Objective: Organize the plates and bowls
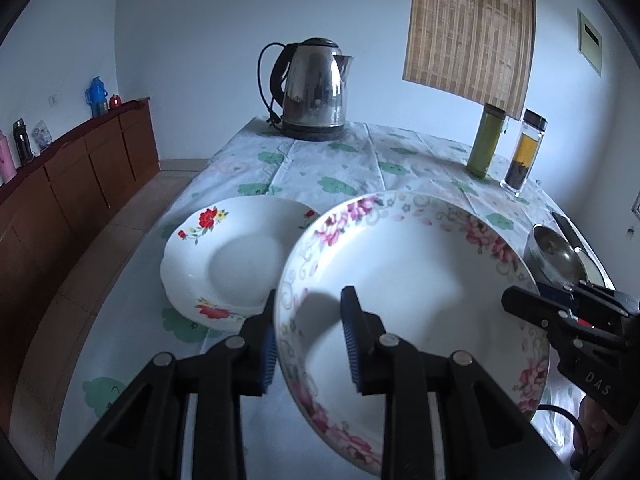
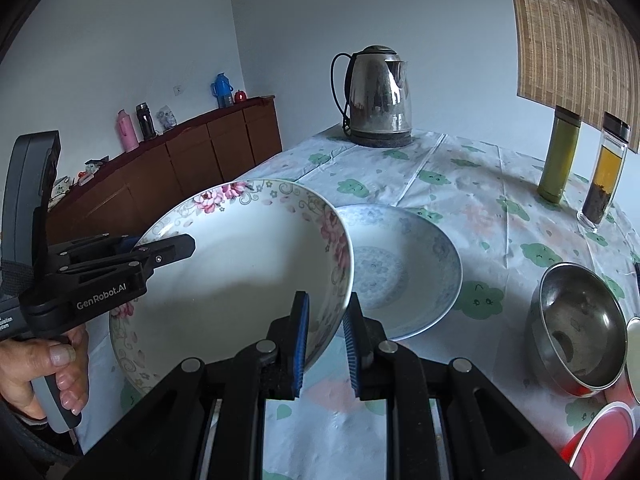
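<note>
A white deep plate with pink flowers on its rim [image 1: 408,280] [image 2: 240,276] hangs tilted above the table, held from both sides. My left gripper [image 1: 310,340] [image 2: 160,246] is shut on its left rim, one blue pad inside and one outside. My right gripper [image 2: 326,344] [image 1: 528,304] is shut on the opposite rim in the same way. A white plate with red flowers [image 1: 232,256] lies on the table to the left of the held one. A blue-patterned plate [image 2: 400,272] lies to its right. A steel bowl [image 2: 576,328] [image 1: 556,256] stands at the table's right side.
A steel kettle [image 1: 312,88] [image 2: 378,96] stands at the table's far end. A green flask [image 2: 558,156] and a tea bottle [image 2: 604,176] stand at the far right. Red lidded containers [image 2: 600,436] sit near right. A person's hand [image 2: 48,364] holds the left gripper's handle. A wooden sideboard [image 1: 80,168] lines the left wall.
</note>
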Action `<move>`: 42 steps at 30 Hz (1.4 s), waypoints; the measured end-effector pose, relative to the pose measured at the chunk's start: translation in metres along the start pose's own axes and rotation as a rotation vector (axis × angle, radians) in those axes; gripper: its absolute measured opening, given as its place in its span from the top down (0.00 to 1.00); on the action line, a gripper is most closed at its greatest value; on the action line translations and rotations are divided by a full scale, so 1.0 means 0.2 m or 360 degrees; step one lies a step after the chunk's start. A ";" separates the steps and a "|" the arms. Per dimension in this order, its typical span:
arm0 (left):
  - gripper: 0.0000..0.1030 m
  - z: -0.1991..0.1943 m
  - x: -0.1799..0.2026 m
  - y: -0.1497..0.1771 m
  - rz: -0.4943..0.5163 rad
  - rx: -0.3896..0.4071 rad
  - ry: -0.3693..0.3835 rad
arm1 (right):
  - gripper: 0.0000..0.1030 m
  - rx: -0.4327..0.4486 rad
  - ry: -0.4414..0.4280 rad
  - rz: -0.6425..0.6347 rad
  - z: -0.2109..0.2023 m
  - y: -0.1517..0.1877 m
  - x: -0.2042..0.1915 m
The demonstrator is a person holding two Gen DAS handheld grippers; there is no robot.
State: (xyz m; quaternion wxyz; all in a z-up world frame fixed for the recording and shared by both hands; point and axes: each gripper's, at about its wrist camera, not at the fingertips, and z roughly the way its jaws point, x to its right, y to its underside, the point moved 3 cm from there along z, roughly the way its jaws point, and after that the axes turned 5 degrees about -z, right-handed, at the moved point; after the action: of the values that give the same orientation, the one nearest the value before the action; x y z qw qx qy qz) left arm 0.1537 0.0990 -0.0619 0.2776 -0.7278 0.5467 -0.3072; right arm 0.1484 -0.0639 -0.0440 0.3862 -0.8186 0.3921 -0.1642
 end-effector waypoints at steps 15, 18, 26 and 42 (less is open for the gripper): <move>0.74 0.06 0.11 -0.12 0.0043 0.0026 0.0042 | 0.82 0.0057 0.0060 0.0073 -0.01 -0.09 0.14; 0.74 0.07 0.13 -0.14 0.0049 0.0028 0.0048 | 0.82 0.0064 0.0069 0.0090 -0.01 -0.10 0.16; 0.74 0.11 0.17 -0.18 0.0066 0.0037 0.0061 | 0.82 0.0083 0.0095 0.0121 -0.02 -0.12 0.21; 0.74 0.23 0.22 -0.23 0.0083 0.0020 0.0107 | 0.82 0.0074 0.0157 0.0166 0.04 -0.12 0.30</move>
State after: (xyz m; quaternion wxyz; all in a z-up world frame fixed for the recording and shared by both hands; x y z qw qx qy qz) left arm 0.2261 0.0702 -0.0514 0.2716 -0.7007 0.5726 -0.3276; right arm 0.2040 -0.0962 -0.0324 0.3933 -0.7789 0.4488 -0.1931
